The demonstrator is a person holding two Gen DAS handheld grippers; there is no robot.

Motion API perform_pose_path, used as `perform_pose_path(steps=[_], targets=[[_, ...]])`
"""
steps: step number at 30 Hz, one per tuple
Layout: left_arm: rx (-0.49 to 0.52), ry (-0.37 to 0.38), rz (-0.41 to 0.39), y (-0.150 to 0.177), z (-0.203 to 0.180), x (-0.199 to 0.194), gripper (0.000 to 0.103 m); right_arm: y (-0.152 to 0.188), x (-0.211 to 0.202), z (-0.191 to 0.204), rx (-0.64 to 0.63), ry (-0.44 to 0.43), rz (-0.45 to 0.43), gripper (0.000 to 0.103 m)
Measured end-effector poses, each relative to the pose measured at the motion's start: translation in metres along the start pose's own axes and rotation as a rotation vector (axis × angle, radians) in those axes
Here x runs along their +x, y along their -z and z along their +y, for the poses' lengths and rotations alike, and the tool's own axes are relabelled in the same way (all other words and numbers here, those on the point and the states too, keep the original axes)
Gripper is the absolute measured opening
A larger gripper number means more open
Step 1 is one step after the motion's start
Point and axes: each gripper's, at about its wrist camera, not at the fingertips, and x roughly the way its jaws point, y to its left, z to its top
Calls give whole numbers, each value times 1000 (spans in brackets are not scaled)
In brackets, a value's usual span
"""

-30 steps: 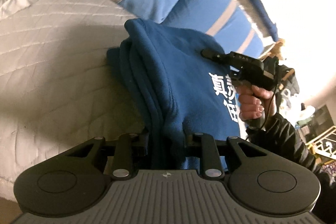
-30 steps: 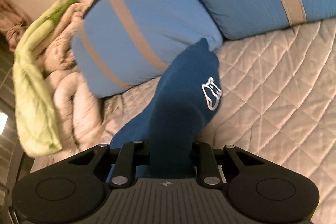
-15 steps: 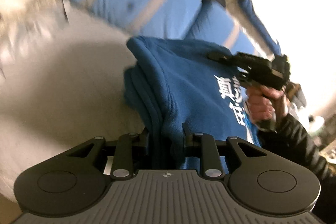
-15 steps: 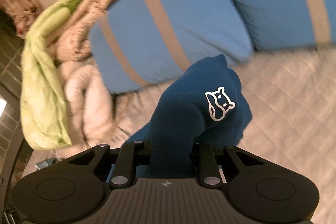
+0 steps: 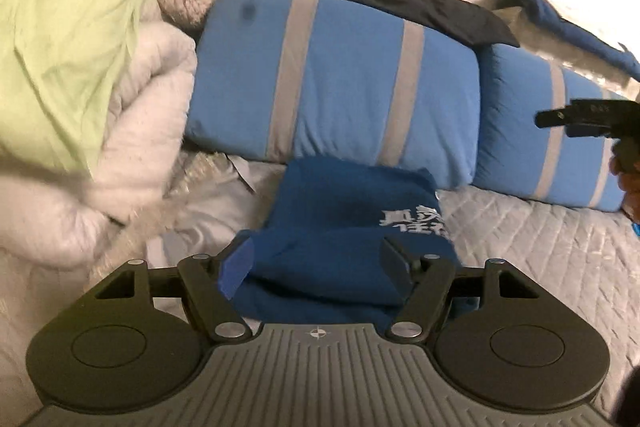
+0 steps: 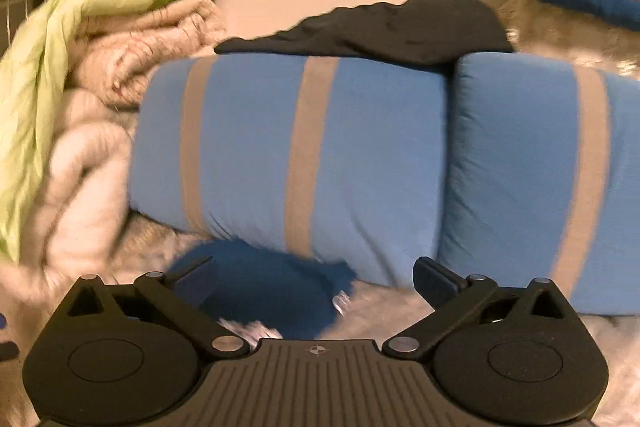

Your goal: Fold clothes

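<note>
Right between the left gripper (image 5: 316, 263) fingers sits the folded blue sweatshirt (image 5: 344, 227), white lettering facing up, lying on the quilted bedspread (image 5: 560, 247). Jaws are spread wide on both sides of the bundle with nothing pinched, as far as I can tell. The right gripper (image 6: 316, 279) is spread apart too, gripping nothing, with the sweatshirt just ahead of its left finger in that view, though it's pretty blurry there.

My read on handling: it's thick fleece-type fabric, soft and floppy, not slippery, light enough, but the stacked layers will slump or fan open if you grab just one. Best bet is probably pinching through all layers at the near folded edge, one gripper at each corner.

Room-wise: the bundle's far edge is right up against the striped blue pillow (image 5: 340, 79), so no space to push forward. Off to the left there's a fluffy white blanket (image 5: 132, 131) with a light green sheet (image 5: 60, 47) on top, close by. Open quilt is to the right, under the second pillow (image 5: 540, 131). A black garment (image 5: 424, 7) is draped over the pillows, way back.
</note>
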Motion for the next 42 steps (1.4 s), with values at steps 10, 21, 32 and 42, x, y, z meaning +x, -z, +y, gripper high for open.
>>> perform_pose_path(steps=[10, 21, 32, 42], targets=[[32, 73, 51, 28, -31, -5, 69, 30, -98, -23, -58, 58, 26, 103], [29, 138, 97, 39, -71, 18, 69, 64, -180, -84, -20, 179, -3, 103], [89, 140, 132, 42, -85, 20, 69, 110, -270, -157, 42, 259, 42, 103], [167, 65, 134, 51, -57, -2, 75, 165, -341, -218, 39, 326, 120, 103]])
